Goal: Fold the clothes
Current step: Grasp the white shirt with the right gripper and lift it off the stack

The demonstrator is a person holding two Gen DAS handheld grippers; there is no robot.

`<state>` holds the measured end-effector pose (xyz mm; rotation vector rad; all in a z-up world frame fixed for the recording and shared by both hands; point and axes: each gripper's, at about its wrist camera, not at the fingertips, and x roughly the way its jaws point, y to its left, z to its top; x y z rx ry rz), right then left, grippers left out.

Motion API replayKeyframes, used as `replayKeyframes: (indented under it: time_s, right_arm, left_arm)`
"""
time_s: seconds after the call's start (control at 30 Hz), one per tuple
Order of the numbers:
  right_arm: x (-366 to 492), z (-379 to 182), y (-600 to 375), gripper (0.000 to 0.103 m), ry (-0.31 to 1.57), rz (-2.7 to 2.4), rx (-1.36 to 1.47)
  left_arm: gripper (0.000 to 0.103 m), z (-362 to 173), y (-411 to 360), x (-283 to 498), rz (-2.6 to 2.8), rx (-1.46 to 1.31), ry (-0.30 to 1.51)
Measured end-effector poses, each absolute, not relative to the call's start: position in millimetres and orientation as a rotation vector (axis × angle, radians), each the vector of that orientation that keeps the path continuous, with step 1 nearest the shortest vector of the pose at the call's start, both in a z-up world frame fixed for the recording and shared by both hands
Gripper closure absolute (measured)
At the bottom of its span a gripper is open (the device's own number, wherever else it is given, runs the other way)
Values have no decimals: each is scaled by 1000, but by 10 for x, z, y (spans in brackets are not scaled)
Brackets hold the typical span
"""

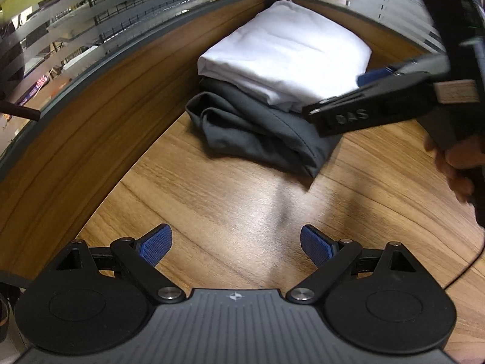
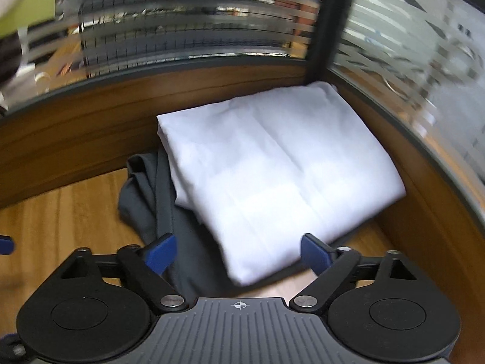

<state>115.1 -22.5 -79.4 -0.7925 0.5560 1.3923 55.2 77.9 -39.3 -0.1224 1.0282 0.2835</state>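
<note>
Lying in the far corner of the wooden bench (image 1: pixel 212 188) are two folded garments, stacked: a white garment (image 1: pixel 285 57) on top, smooth and squared with a soft centre crease, and a dark grey garment (image 1: pixel 257 130) beneath it, looser, its rumpled edges spilling out to the left and front. Wood-and-glass partitions (image 1: pixel 91 91) border the corner on two sides. Left gripper (image 1: pixel 236 245) hovers over bare bench, fingers wide, nothing between them. Right gripper (image 2: pixel 239 254) hangs above the stack's near edge, fingers wide apart, gripping nothing.
</note>
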Motion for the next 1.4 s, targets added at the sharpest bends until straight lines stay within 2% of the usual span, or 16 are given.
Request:
replayKeyframes:
  time_s: [0.1, 0.2, 0.23, 0.3, 0.4, 0.73, 0.9, 1.17, 1.3, 1.37, 1.4]
  right_arm:
    - [1102, -887, -92, 25, 475, 1389, -878]
    - [1098, -910, -63, 42, 411, 1384, -910]
    - [1107, -898, -72, 60, 401, 1394, -908]
    - [1085, -814, -146, 85, 374, 1408, -884]
    - [1048, -686, -323, 90, 305, 1369, -847]
    - [1341, -400, -1296, 92, 455, 1279, -731]
    - [1308, -550, -1915, 92, 581, 1219, -752]
    - [1162, -763, -2726, 90, 666, 1088, -815]
    - [1156, -719, -2810, 81, 731, 1058, -813]
    - [1145, -658, -2811, 70, 742, 1068, -774]
    - [1137, -620, -2802, 54, 746, 1074, -750]
  left_arm:
    - [8, -413, 781, 600, 290, -128, 1034]
    - [8, -402, 748, 651, 286, -119, 1036]
    - [8, -386, 732, 666, 281, -113, 1033]
    - [8, -345, 693, 694, 267, -99, 1023]
    - [8, -288, 642, 726, 248, -79, 1003]
    - [8, -204, 624, 588, 237, -69, 970]
    - [8, -236, 596, 434, 208, -59, 976]
    - [8, -265, 470, 208, 163, -56, 985]
    - [8, -256, 408, 176, 139, -47, 975]
    - [8, -236, 389, 158, 132, -46, 965]
    - [8, -231, 384, 152, 147, -55, 962]
